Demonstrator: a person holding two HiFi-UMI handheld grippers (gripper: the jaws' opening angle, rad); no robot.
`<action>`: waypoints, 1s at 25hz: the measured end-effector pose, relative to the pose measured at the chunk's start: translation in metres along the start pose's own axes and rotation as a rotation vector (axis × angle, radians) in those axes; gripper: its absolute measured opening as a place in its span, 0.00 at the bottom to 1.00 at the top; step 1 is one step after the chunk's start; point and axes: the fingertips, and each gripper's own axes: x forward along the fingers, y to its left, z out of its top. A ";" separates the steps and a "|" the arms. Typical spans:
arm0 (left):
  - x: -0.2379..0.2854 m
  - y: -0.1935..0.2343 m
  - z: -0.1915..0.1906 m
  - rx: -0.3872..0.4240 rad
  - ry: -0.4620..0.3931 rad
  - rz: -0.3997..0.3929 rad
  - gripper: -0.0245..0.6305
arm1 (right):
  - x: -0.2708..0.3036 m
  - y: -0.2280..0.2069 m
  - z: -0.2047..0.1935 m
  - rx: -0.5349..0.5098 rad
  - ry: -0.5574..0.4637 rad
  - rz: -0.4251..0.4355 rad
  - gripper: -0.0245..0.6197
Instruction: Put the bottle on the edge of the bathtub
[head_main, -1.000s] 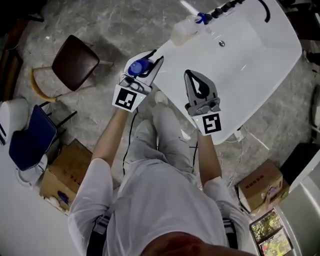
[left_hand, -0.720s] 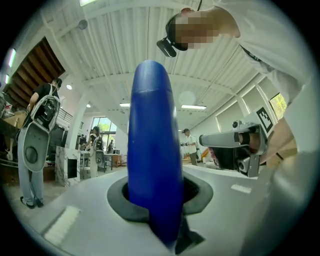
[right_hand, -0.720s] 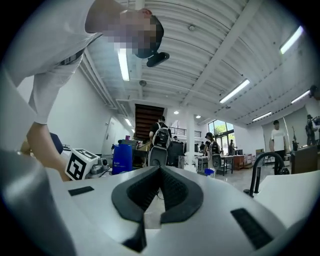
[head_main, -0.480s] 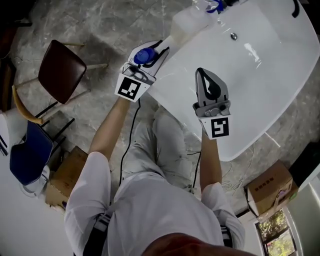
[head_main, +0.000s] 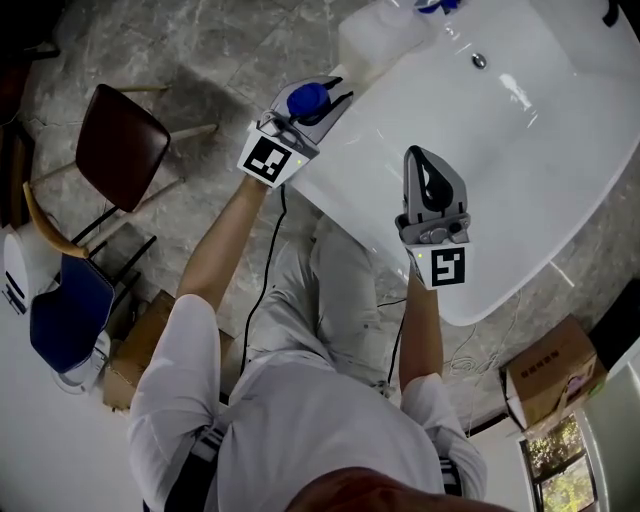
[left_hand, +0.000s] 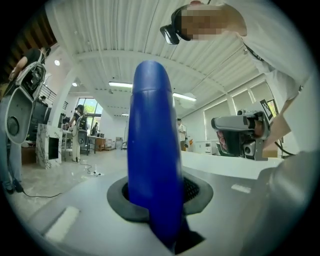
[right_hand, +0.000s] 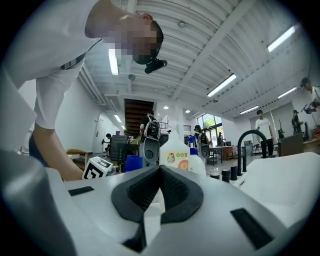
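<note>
Grip on the blue, round-topped plastic bottle (head_main: 303, 99) belonged to the left gripper (head_main: 335, 92), whose jaws stood narrowly apart with the dark pads pressed against the bottle's sides. In the left gripper view the bottle rose upright from between them and filled the middle of the frame. From the head view, it was held just beside the outer left rim of the glossy white oval bathtub (head_main: 530, 170). Whether it touched that rim could not be told. The right gripper (head_main: 416, 160) hovered over the near part of the tub, well apart from the left one. Its jaws were brought together with nothing between them, the ridged pads meeting in the right gripper view. A translucent white plastic jug (head_main: 372, 36) stood farther along the same rim, beyond the bottle. A curved black tap (right_hand: 248, 146) showed past the right gripper's jaws. On the grey marbled floor (head_main: 200, 40) to the left stood a brown-seated wooden chair (head_main: 122, 146).
</note>
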 end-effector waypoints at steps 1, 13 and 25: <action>0.003 0.000 -0.001 -0.009 -0.002 -0.003 0.18 | -0.001 -0.003 -0.002 0.005 0.002 -0.003 0.04; 0.006 -0.003 -0.017 -0.034 0.078 -0.028 0.28 | -0.003 -0.003 -0.009 0.052 0.036 -0.005 0.04; 0.006 -0.011 -0.026 0.012 0.154 -0.038 0.72 | -0.020 -0.003 0.004 0.061 0.062 -0.030 0.04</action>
